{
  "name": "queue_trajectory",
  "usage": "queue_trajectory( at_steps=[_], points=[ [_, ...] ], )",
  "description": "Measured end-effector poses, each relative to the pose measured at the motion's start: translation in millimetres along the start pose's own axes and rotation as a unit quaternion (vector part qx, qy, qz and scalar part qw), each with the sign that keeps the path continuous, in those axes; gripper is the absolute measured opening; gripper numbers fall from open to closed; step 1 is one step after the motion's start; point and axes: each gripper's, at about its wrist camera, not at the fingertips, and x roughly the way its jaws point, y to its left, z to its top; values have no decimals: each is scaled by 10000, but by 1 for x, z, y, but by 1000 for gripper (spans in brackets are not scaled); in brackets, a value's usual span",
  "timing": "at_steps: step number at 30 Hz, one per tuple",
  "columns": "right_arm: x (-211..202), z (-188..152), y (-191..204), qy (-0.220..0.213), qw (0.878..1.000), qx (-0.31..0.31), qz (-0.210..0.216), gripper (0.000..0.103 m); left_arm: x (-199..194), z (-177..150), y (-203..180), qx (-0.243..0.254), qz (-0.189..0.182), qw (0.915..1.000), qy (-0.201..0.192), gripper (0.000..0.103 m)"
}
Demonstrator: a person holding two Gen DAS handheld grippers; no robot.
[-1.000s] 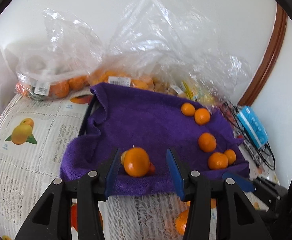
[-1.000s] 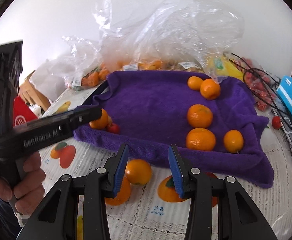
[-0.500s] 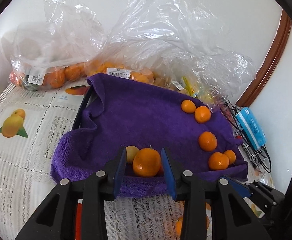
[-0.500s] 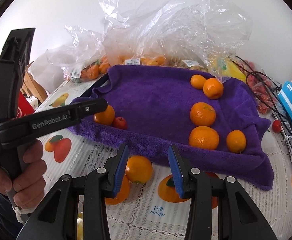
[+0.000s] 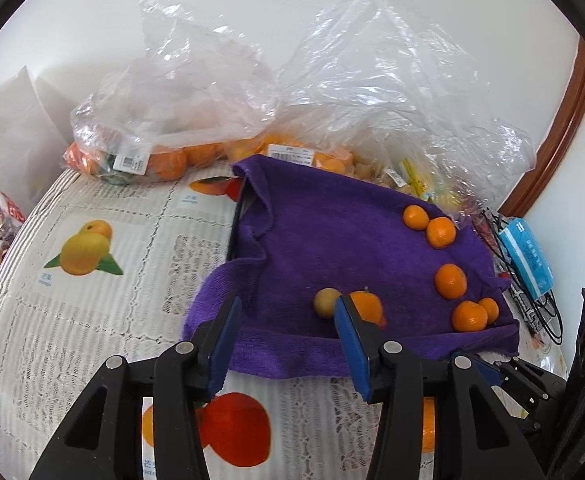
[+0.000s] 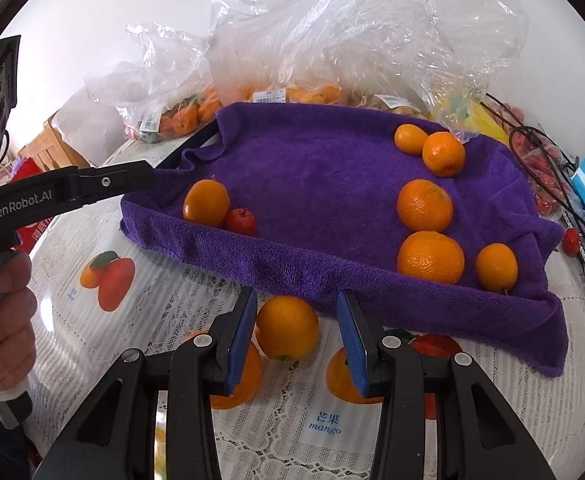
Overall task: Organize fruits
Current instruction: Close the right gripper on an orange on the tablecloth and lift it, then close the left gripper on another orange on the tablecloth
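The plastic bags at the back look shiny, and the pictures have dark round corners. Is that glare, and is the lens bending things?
Left wrist view: white glare streaks on the plastic bags; black fisheye corners, and the door frame bows. Right wrist view: the same glare on the bags, soft daylight, only a faint shadow under the orange.
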Motion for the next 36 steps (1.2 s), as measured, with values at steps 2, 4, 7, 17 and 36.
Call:
queue_trajectory(
  at_steps=[2,4,7,17,36],
  points=[
    [1,0,-3,38,10000,51,-10,41,2,0,4,-105,-27,9999,56,46],
    [3,0,-7,82,9999,141,-6,41,3,0,5,-126,-36,9999,65,46],
    [4,0,-12,124,9997,191,-90,41,3,-1,3,-78,-19,10000,60,46],
    [9,-1,-22,319,9986,275,-310,35,6,-2,0,-34,-28,9999,95,46],
    [-50,4,-37,-604,9942,328,-827,35,-2,-20,-41,495,-372,9979,203,46]
  ],
)
